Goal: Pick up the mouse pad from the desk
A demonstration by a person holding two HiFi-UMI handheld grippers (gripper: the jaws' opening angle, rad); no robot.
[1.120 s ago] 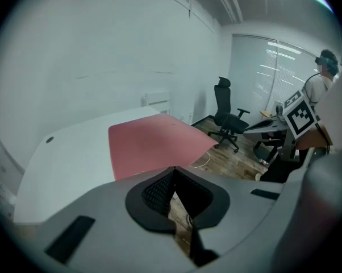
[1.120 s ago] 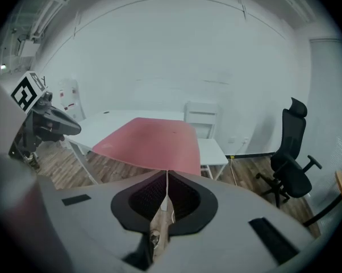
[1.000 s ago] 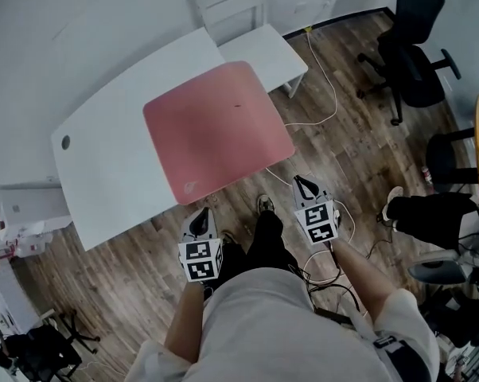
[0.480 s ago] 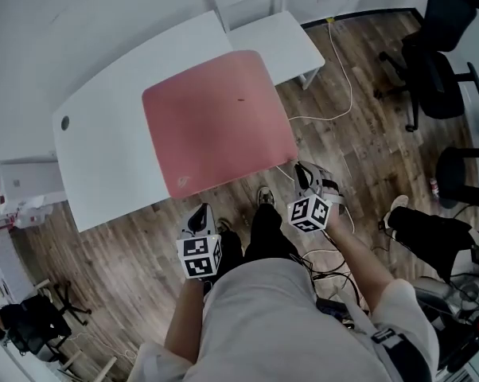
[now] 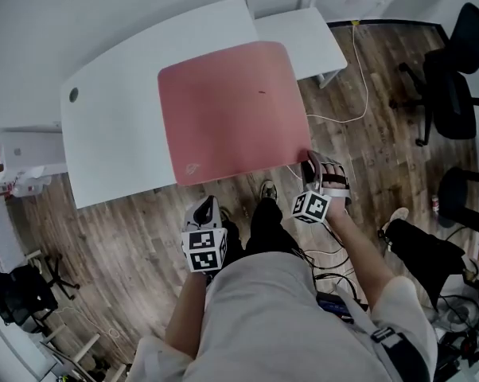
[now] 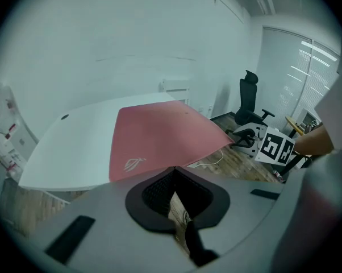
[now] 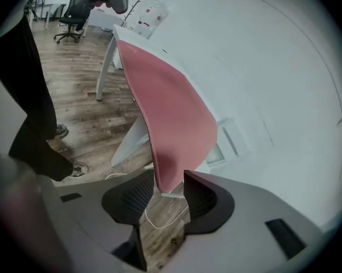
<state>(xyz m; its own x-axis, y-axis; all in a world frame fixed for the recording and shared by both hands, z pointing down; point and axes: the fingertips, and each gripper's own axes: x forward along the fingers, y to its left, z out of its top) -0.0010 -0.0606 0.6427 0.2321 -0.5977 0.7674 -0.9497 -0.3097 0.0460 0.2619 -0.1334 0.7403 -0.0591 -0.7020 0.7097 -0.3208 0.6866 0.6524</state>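
Bearing a white corner logo (image 5: pixel 190 168), the mouse pad (image 5: pixel 231 110) overhangs the desk (image 5: pixel 112 134).

Likely an office: white desk (image 5: pixel 112 146), black swivel chairs (image 5: pixel 450 94), wood-plank floor (image 5: pixel 128 237).

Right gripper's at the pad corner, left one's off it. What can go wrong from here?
1. The right gripper has just been opening its jaws, with only the overhanging corner of the mouse pad between them. A grip on so little could slip or just fold the corner.
2. The left gripper is shut, short of the pad's near edge. A one-sided lift would likely drag the large pad across the desk.
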